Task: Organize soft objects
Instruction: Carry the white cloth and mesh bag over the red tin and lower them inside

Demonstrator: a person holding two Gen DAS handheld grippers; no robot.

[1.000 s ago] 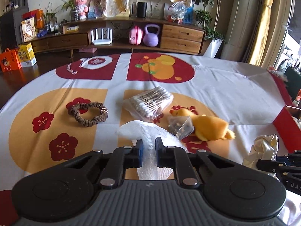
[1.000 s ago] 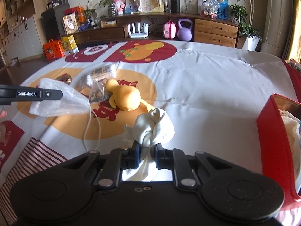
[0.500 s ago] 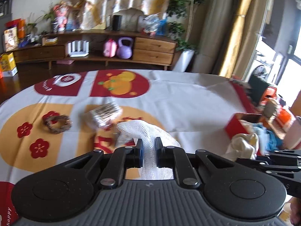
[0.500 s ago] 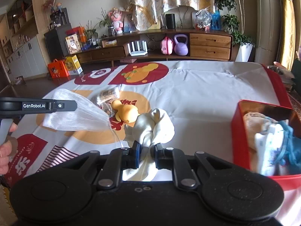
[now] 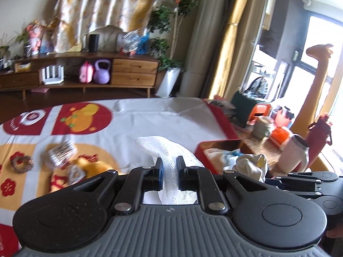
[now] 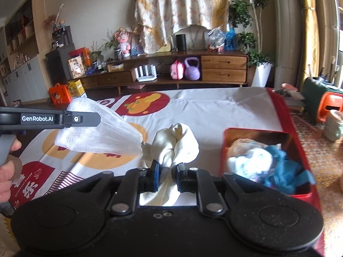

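Observation:
My left gripper (image 5: 169,172) is shut on a white mesh cloth (image 5: 169,150), held in the air above the table; from the right wrist view the same mesh cloth (image 6: 100,135) hangs from the left gripper (image 6: 94,118) at the left. My right gripper (image 6: 167,172) is shut on a knotted cream cloth (image 6: 175,143), also lifted. The cream cloth (image 5: 251,165) shows in the left wrist view just before the red box (image 5: 216,144). The red box (image 6: 223,150) at the right holds white and blue soft items.
On the patterned tablecloth (image 5: 150,117) lie a yellow plush toy (image 5: 94,167), a bag of cotton swabs (image 5: 61,152), a small packet (image 5: 75,172) and a brown scrunchie (image 5: 21,163). Jars and orange containers (image 5: 278,132) crowd the right side. A hand (image 6: 8,171) grips the left handle.
Both grippers have risen and swung right with their cloths. The red box has come into fuller view; the plush toy and swabs have slid left and lower.

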